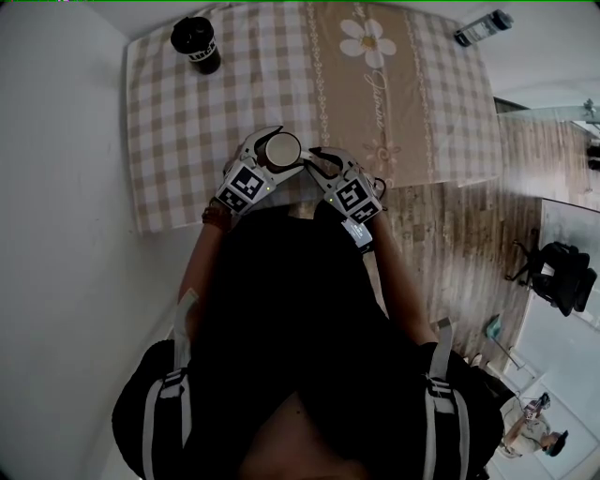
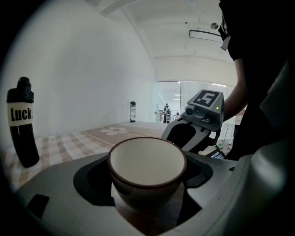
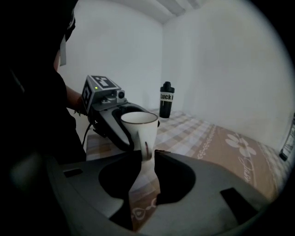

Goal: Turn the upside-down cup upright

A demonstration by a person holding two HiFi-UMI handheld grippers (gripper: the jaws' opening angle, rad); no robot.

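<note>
A white cup with a dark rim [image 1: 282, 148] stands mouth up near the front edge of the checked tablecloth [image 1: 178, 131]. My left gripper [image 1: 277, 155] is shut on the cup, one jaw on each side of its body [image 2: 147, 161]. In the right gripper view the cup [image 3: 140, 126] is upright, with its handle [image 3: 146, 150] at my jaw tips. My right gripper [image 3: 146, 156] is open by a narrow gap, and nothing shows the pads pressing on the handle. In the head view it [image 1: 311, 157] comes in from the cup's right. The cup's base is hidden.
A black bottle [image 1: 196, 44] stands at the table's far left corner and a second bottle [image 1: 483, 27] at the far right one. A white wall runs along the left. Wooden floor [image 1: 450, 216] and an office chair [image 1: 561, 277] lie to the right.
</note>
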